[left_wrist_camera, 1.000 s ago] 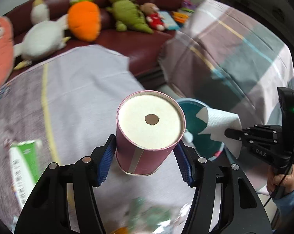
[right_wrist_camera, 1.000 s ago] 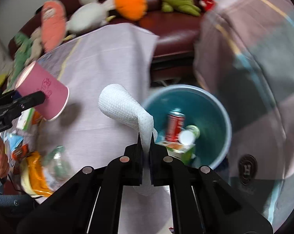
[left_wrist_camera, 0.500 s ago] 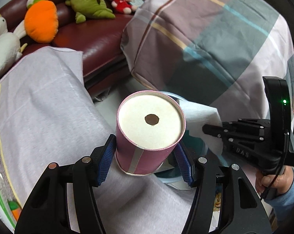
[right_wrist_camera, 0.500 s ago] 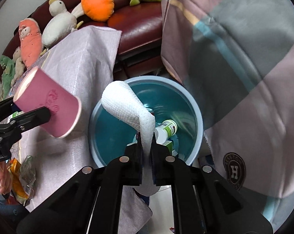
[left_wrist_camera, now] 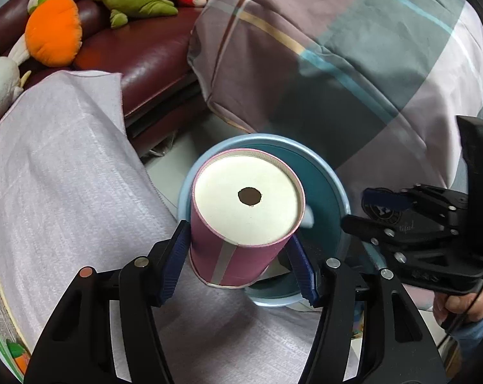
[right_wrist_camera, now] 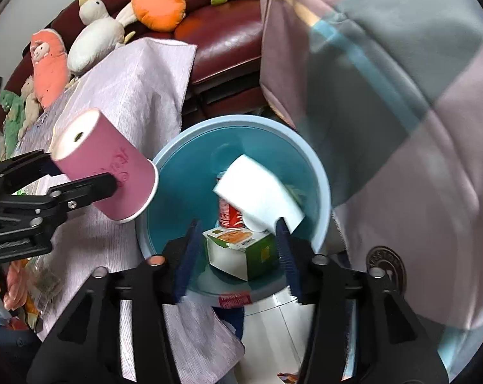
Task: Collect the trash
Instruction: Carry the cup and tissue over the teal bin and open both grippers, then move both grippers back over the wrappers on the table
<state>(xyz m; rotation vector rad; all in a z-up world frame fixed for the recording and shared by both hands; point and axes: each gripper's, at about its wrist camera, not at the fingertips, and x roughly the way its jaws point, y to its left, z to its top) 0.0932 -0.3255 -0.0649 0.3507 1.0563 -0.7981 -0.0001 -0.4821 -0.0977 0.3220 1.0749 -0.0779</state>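
Paper towel over bin, can, carton inside

Little of what I see here is legible. On my right wrist view, a round dark badge sewn on the plaid bedding carries raised letters around its rim that I read as "HESTON", the rest cut off. The red can in the blue bin has white lettering, too blurred to read. The pink paper cup shows a faint red scribble print, no words. The green carton bears print too small to make out.
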